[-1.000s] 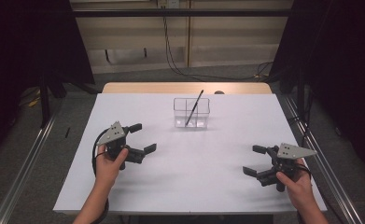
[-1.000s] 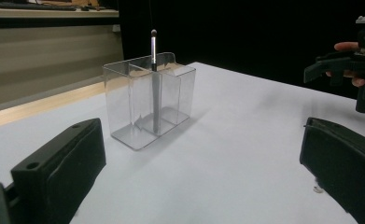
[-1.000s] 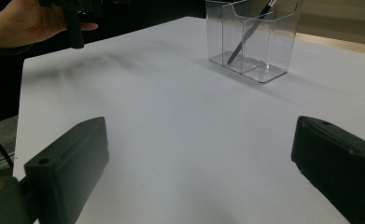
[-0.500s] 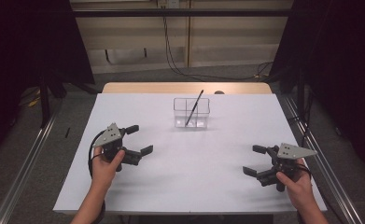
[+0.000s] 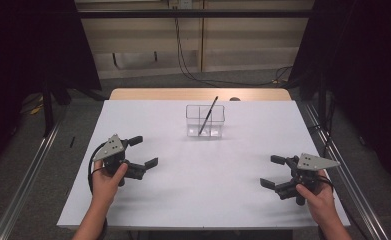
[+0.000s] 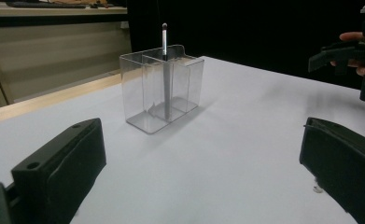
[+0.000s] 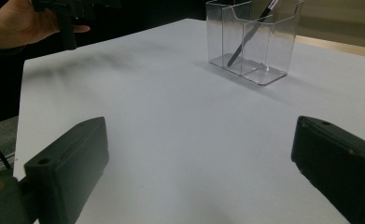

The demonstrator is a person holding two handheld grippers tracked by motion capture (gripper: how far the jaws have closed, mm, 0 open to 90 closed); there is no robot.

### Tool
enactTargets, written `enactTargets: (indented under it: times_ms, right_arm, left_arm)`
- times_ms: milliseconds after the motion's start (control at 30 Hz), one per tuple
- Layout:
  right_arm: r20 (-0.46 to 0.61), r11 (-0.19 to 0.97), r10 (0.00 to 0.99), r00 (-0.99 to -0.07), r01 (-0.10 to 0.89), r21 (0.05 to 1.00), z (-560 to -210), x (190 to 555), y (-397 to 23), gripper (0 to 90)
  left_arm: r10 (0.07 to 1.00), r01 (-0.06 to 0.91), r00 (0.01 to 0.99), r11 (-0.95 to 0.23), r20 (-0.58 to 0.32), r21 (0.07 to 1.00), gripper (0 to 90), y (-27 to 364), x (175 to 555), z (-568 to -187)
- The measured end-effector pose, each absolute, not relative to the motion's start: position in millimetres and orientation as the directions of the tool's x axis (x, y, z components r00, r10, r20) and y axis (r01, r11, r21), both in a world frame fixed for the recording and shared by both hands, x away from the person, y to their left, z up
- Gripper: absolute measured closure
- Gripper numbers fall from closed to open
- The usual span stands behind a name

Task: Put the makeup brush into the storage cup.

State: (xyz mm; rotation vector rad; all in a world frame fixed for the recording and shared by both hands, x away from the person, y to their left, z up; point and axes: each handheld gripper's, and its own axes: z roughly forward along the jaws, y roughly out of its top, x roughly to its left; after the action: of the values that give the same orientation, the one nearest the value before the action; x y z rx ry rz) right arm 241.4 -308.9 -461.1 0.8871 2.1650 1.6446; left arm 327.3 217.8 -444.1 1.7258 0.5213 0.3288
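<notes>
While we hold the left gripper (image 5: 142,151) and the right gripper (image 5: 273,171) low over the near half of the white table (image 5: 203,170), jaws of both spread wide and pinching nothing, the work looks either finished or not yet begun. Farther back, well apart from both tools, the pen (image 5: 208,115) leans in the clear holder (image 5: 205,121) near the table's far edge. We judge nothing else is left to place.

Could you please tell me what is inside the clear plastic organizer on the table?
A single dark pen stands tilted in the clear organizer, its top poking above the rim. The other compartments look empty through the transparent walls.
</notes>
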Motion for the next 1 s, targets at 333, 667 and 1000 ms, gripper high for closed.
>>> enactTargets:
  times_ms: [333, 667, 1000]
  right_arm:
    - [0.141, 0.161, 0.620, -0.772, 0.301, 0.940, -461.3, 241.4, -308.1, 3.9]
    - [0.138, 0.160, 0.622, -0.771, 0.298, 0.941, -460.9, 241.3, -308.9, 3.9]
    - [0.137, 0.162, 0.622, -0.771, 0.298, 0.941, -460.9, 241.3, -308.9, 4.0]
  left_arm:
    - [0.522, 0.168, 0.850, -0.154, -0.064, 0.974, 0.3, 227.8, 323.3, -444.7]
    - [0.533, 0.164, 0.845, -0.169, -0.050, 0.972, 0.3, 236.5, 319.2, -445.5]
    - [0.542, 0.167, 0.839, -0.170, -0.049, 0.971, 0.3, 245.1, 314.9, -445.9]
